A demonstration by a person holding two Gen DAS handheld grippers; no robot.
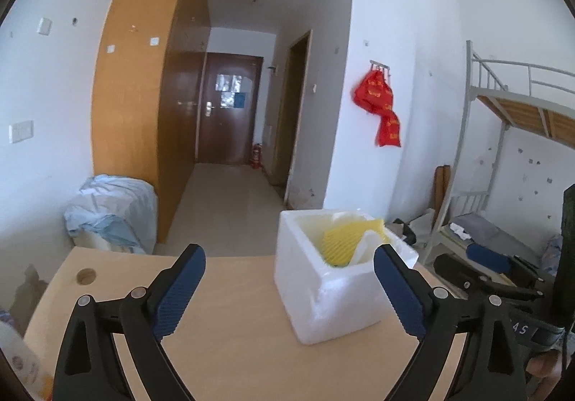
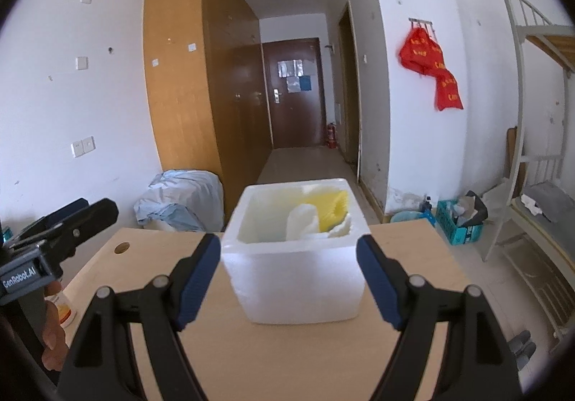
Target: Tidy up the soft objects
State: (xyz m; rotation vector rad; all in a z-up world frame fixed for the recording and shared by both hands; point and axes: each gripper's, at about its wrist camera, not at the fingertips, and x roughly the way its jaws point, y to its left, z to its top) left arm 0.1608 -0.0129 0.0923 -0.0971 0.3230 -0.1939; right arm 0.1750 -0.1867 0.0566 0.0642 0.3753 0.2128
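Observation:
A white foam box (image 1: 334,300) (image 2: 298,282) stands on a light wooden table (image 1: 233,340) (image 2: 287,365). Inside it lie a yellow ribbed soft sheet (image 1: 345,243) (image 2: 327,205) and white soft foam pieces (image 2: 305,221). My left gripper (image 1: 289,250) is open and empty, near the box's left side, and its right finger overlaps the box's right corner. In the right wrist view my right gripper (image 2: 288,240) is open just in front of the box, with nothing held. The left wrist view shows the right gripper (image 1: 478,279) to the right of the box. The left gripper (image 2: 72,221) shows at far left, held by a hand.
A round hole (image 1: 86,275) (image 2: 122,247) marks the table's far left corner. A bottle (image 2: 64,307) stands at the table's left edge. On the floor beyond are a pale blue bundle (image 1: 111,210), a tall wardrobe (image 1: 143,95), a teal crate (image 2: 456,221) and a bunk bed (image 1: 503,149).

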